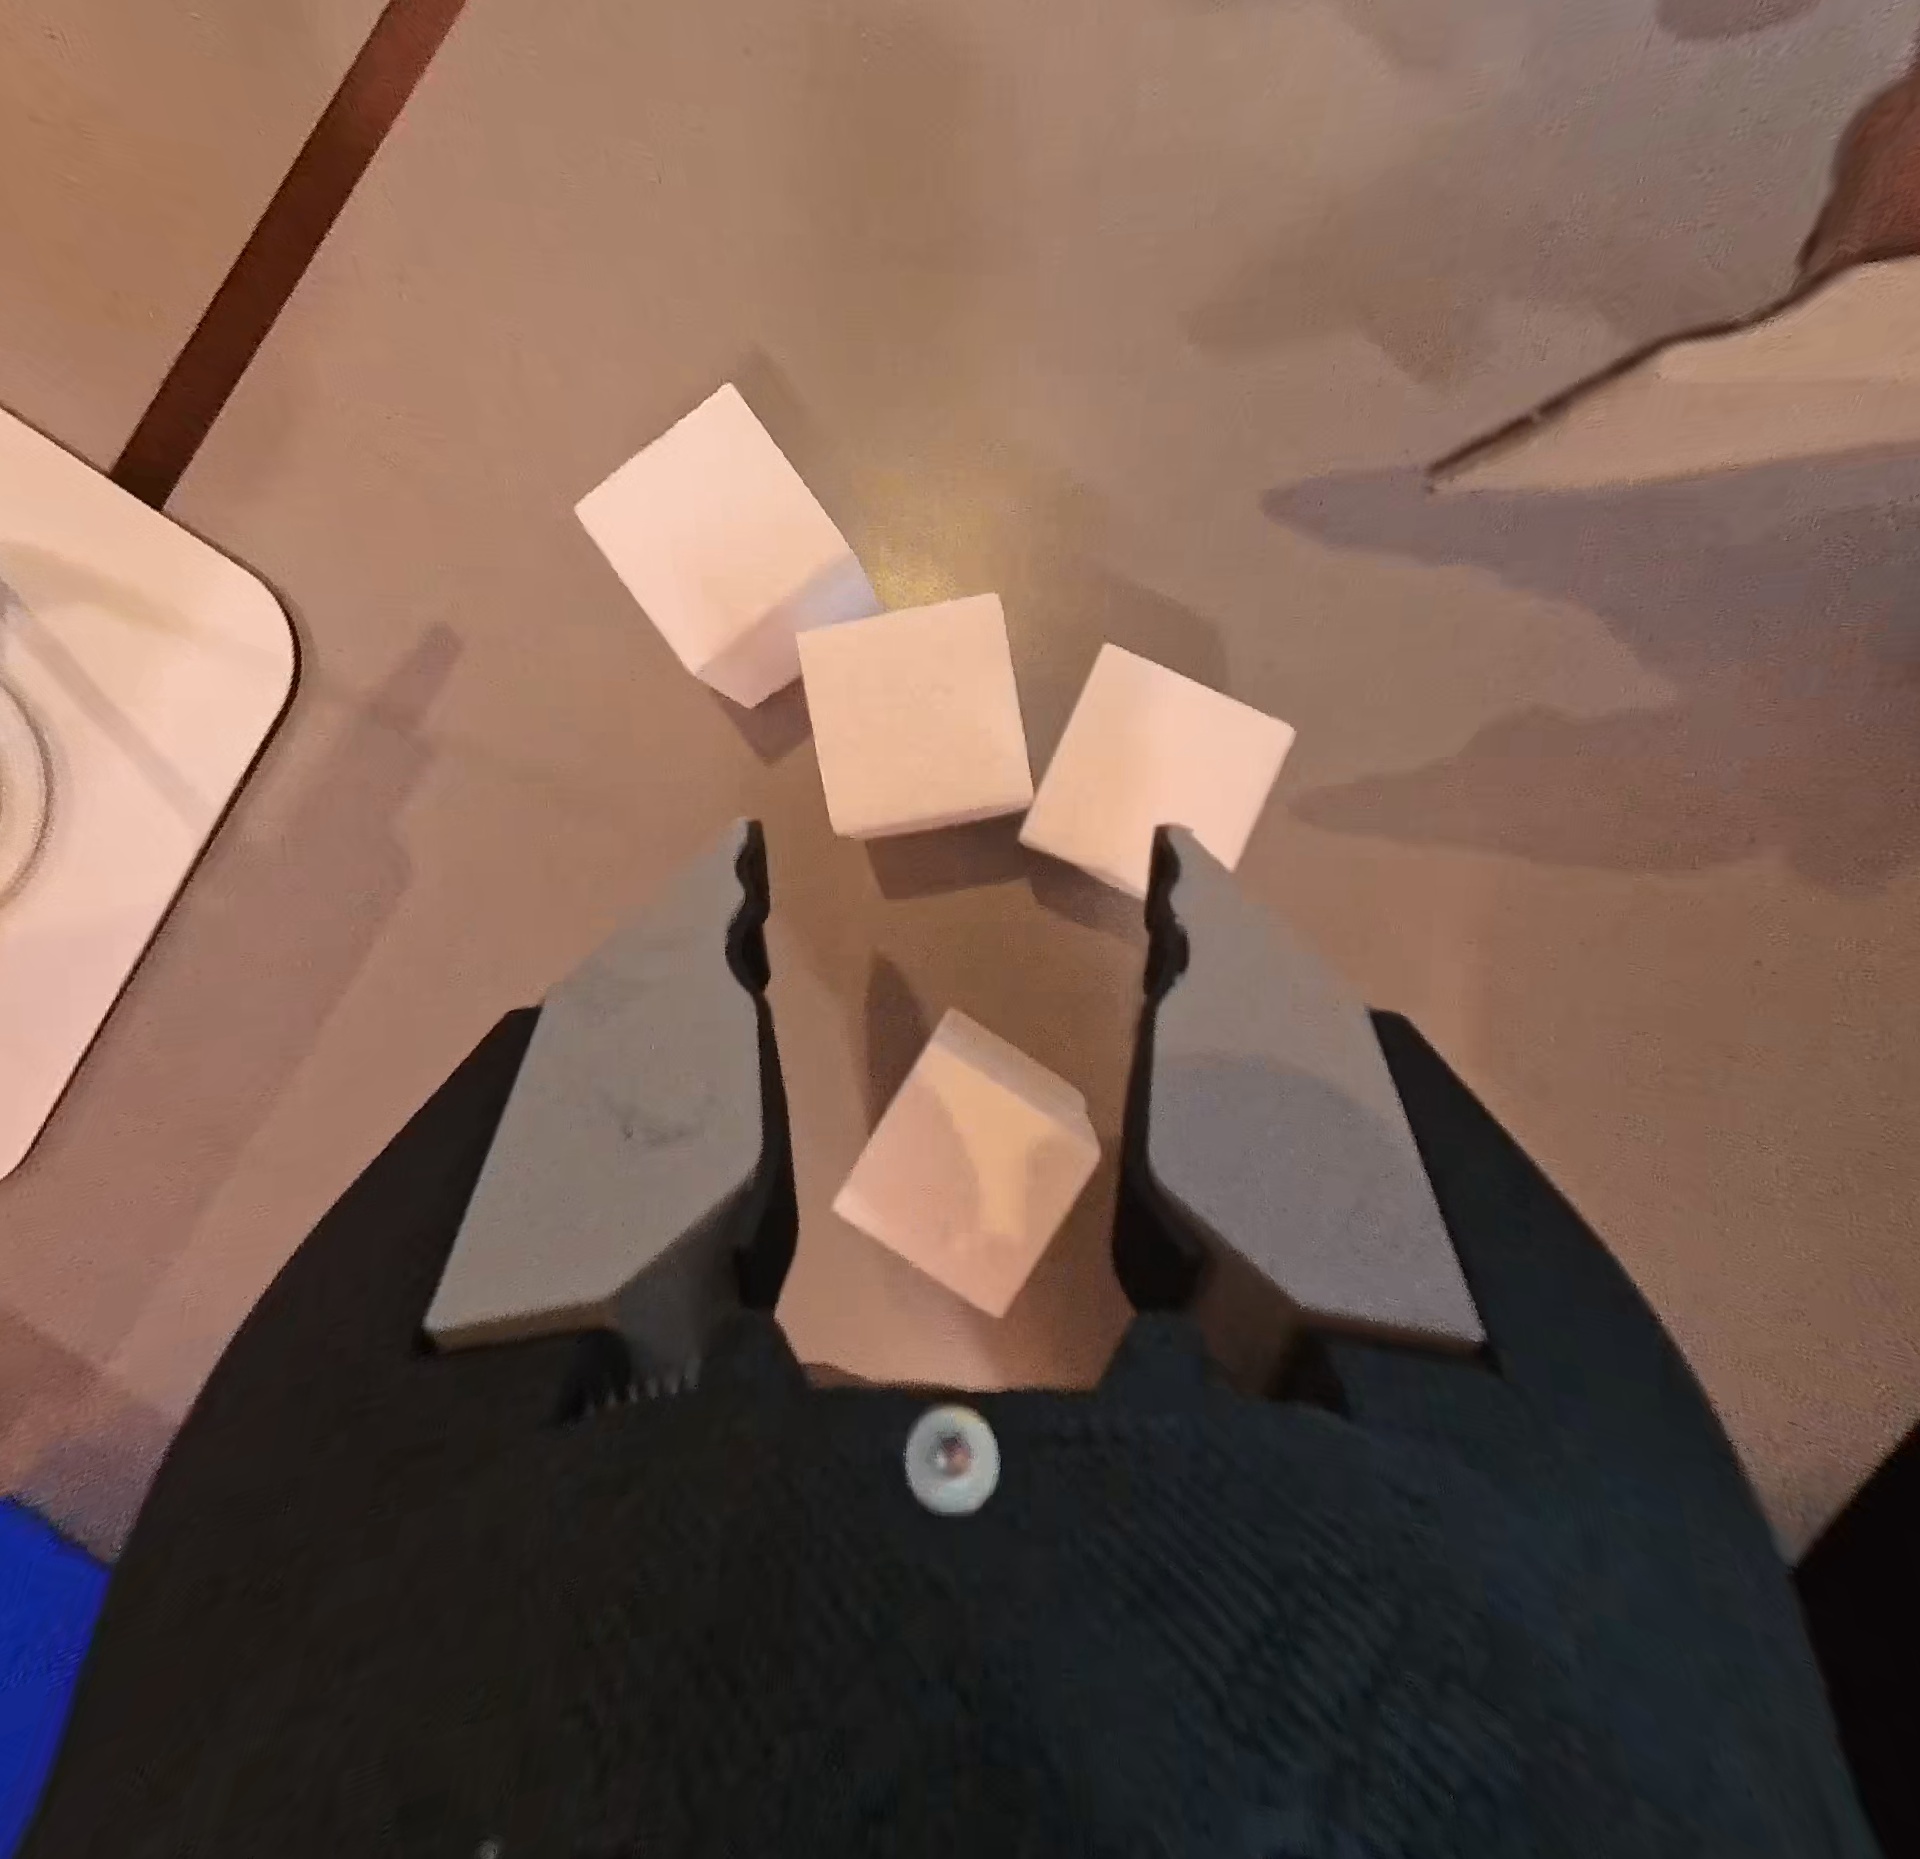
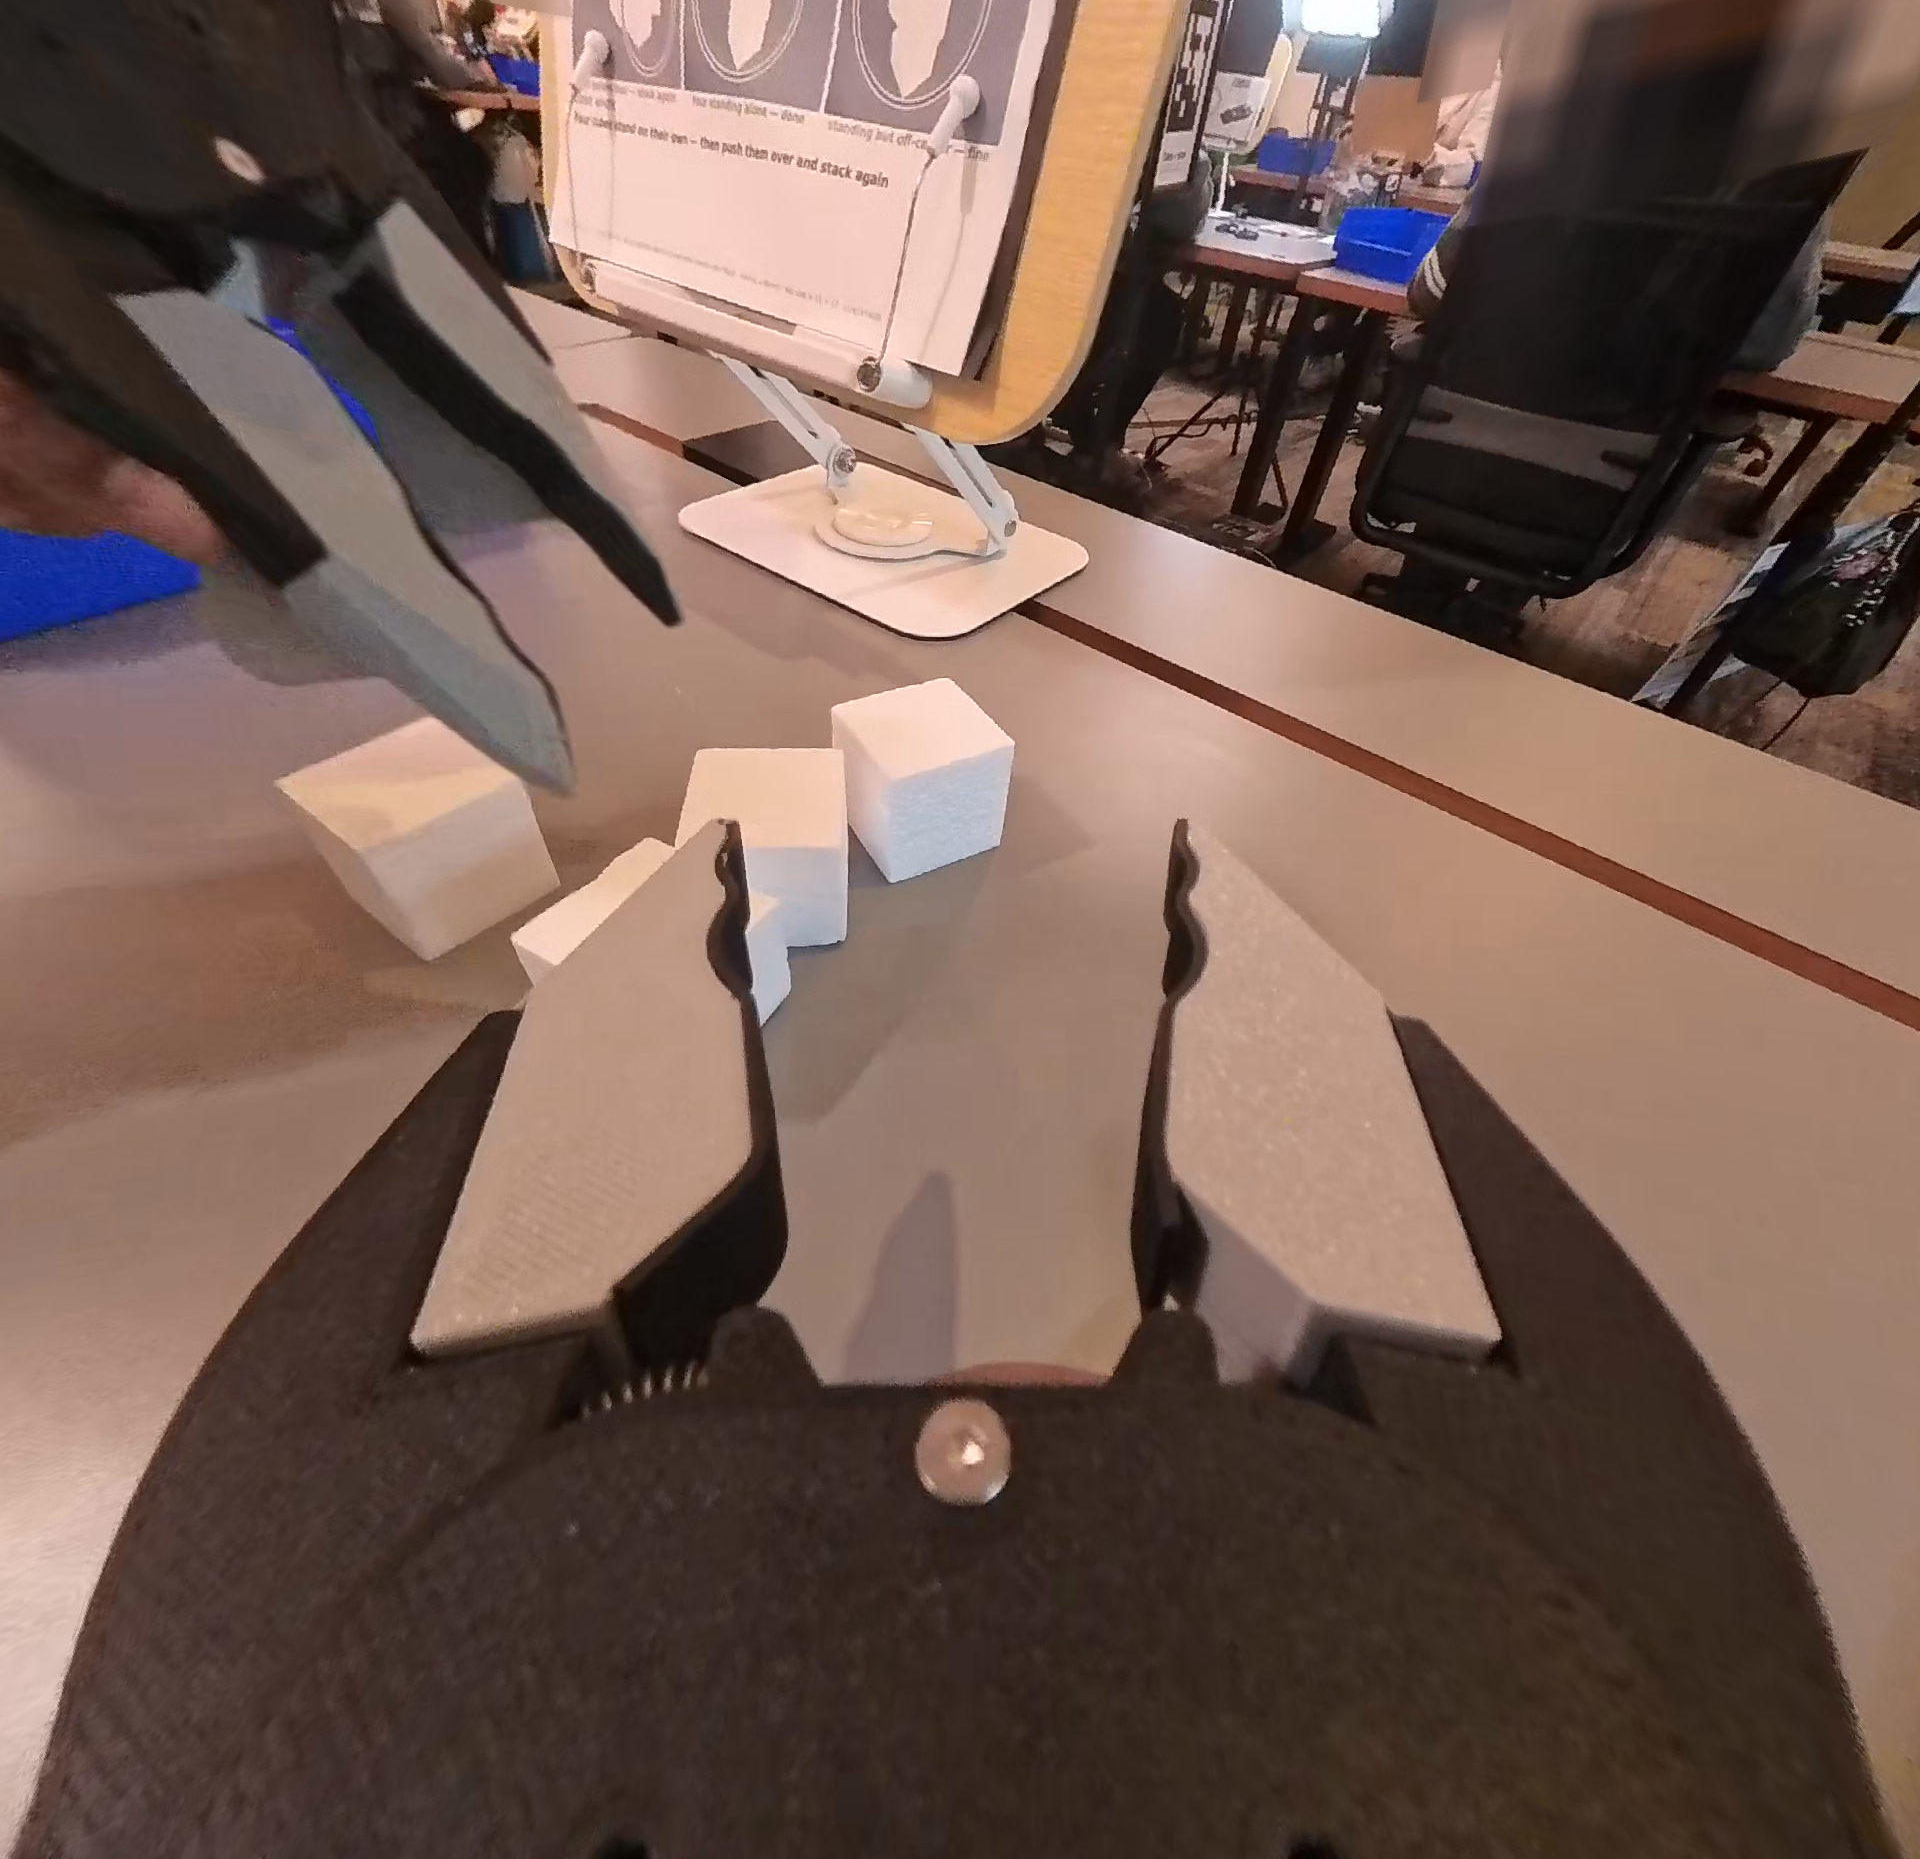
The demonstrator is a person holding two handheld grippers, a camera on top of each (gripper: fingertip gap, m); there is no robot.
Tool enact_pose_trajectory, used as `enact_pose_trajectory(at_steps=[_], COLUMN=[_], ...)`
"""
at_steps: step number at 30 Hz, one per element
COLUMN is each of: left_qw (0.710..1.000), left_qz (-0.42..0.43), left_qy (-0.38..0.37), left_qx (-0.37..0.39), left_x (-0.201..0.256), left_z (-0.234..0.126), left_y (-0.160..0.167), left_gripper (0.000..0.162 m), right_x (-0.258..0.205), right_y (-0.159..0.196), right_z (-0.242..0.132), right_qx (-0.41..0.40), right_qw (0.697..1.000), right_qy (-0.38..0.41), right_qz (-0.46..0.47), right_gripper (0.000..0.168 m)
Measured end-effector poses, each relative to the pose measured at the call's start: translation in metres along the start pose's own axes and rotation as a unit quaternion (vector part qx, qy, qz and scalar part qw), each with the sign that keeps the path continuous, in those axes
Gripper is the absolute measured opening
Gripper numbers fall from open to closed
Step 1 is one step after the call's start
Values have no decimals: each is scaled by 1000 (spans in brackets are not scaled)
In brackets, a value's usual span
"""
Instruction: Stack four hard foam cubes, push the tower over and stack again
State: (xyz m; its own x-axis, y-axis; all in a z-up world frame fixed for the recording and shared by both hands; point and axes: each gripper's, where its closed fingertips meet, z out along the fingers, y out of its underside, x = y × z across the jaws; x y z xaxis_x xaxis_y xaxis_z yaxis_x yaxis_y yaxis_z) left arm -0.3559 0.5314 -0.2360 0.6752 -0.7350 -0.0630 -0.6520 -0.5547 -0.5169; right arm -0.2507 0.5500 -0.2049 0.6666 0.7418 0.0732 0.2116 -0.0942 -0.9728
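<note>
Between the wide-apart fingers of the left gripper (image 1: 961, 864), lower down, one small white hard foam cube (image 1: 966, 1165) lies loose on the grey-brown table (image 1: 1143, 303). Three more white foam cubes (image 1: 914, 713) sit just past the fingertips. The right gripper (image 2: 956, 853) is wide too, holding nothing. Nothing is stacked, so building looks about to start. Next: go down and squeeze one cube.

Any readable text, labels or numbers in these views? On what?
Sheet on the stand: printed lines under three pictures; I don't quote writing.
Background sign: black-and-white code pattern, any text too small to read.
Cubes: no markings.
Left wrist view: none.
</note>
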Motion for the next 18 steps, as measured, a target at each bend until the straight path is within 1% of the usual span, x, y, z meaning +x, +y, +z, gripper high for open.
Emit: enact_pose_trajectory(at_steps=[2,7,8,10,11,13,18], left_qw=[1000,998,998,998,997,995,996], left_qz=[-14,-27,-34,-33,-28,-28,-17], left_qy=[-4,-9,-7,-22,-27,-15,-7], left_qx=[-19,-51,-49,-58,-67,-90,-84], left_x=[-3,-11,-12,-21,-25,-22,-19], left_z=[21,52,54,57,59,63,67], left_y=[-6,-12,-14,-13,-10,-1,-1], left_gripper=[76,73,66,62,66,74,67], right_x=[0,1,2,2,3,2,1], right_y=[-1,-5,-5,-7,-8,-10,-11], right_z=[-1,-4,-4,-5,-6,-7,-8], right_qx=[2,9,11,14,16,19,20], right_qw=[1000,1000,1000,1000,1000,1000,1000], right_qy=[1,0,0,0,0,-1,-3], right_qz=[-1,7,9,12,14,15,16], right_gripper=[79,79,79,79,79,78,78])
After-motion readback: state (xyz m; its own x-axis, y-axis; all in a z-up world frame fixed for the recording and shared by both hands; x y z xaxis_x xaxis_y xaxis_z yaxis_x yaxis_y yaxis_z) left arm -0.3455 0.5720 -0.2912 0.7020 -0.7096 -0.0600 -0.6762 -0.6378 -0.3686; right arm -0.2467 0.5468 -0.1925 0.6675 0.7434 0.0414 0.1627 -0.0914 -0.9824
